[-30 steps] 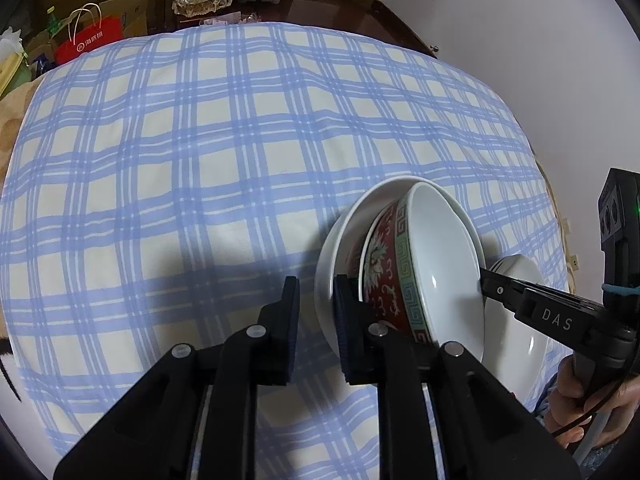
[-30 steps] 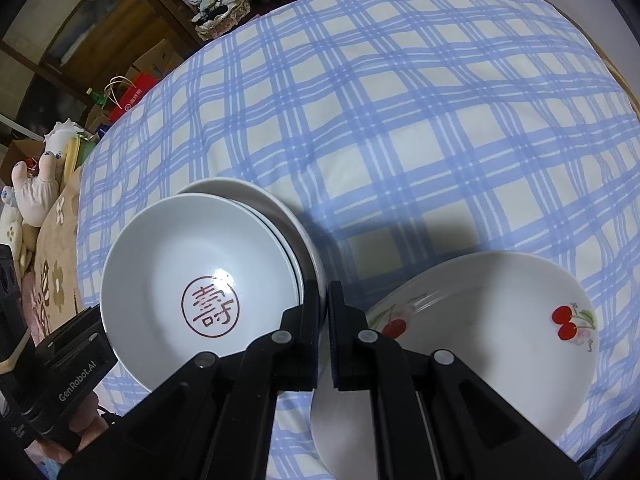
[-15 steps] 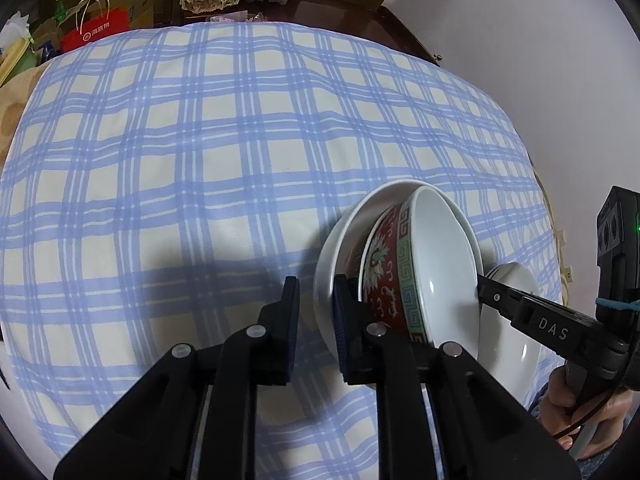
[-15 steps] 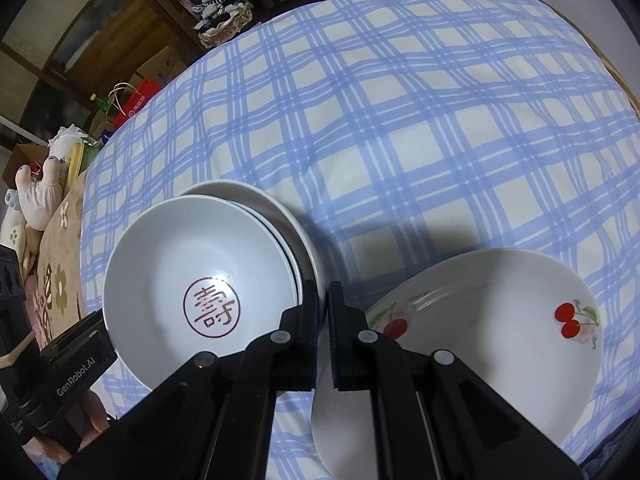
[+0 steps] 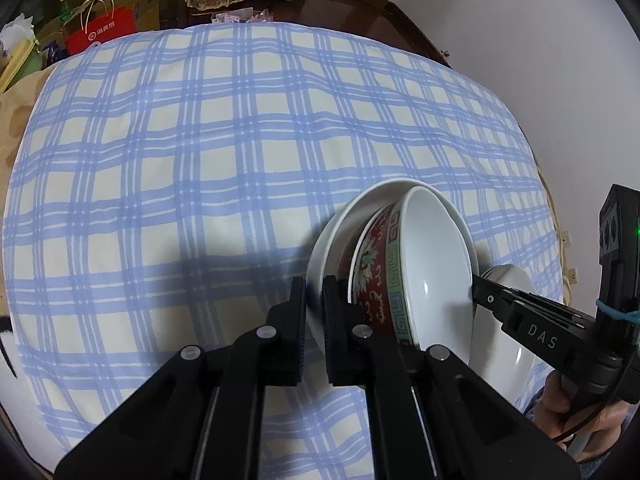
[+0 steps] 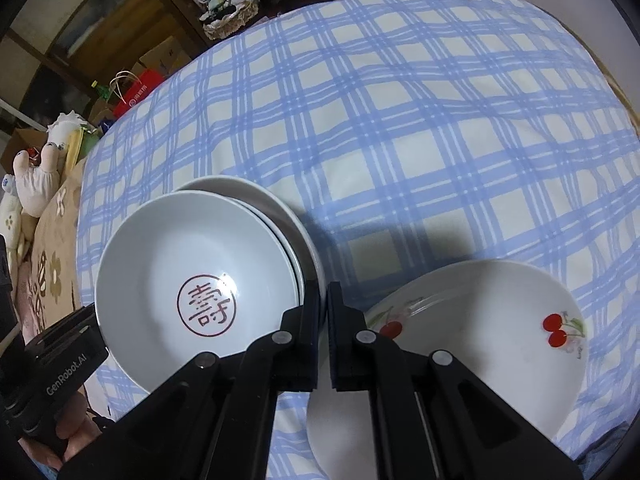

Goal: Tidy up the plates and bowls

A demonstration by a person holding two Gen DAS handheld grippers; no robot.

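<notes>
Since earlier, left hand-held gripper [image 5: 314, 300] has clamped the white plate's [image 5: 320, 256] rim, lower right; right hand-held gripper [image 6: 323, 312] stays clamped there too. One red-patterned bowl [image 5: 404, 276] hides it; cherry-printed plate [image 6: 480, 340] cut off.

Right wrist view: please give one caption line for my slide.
Right gripper shut on the rim of stacked white bowls, beside cherry-print plates.

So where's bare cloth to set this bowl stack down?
Free: the checked tablecloth beyond and left of the bowl stack, up to its far edge. Crowded: the near right, where the cherry plates sit beside the stack.
</notes>
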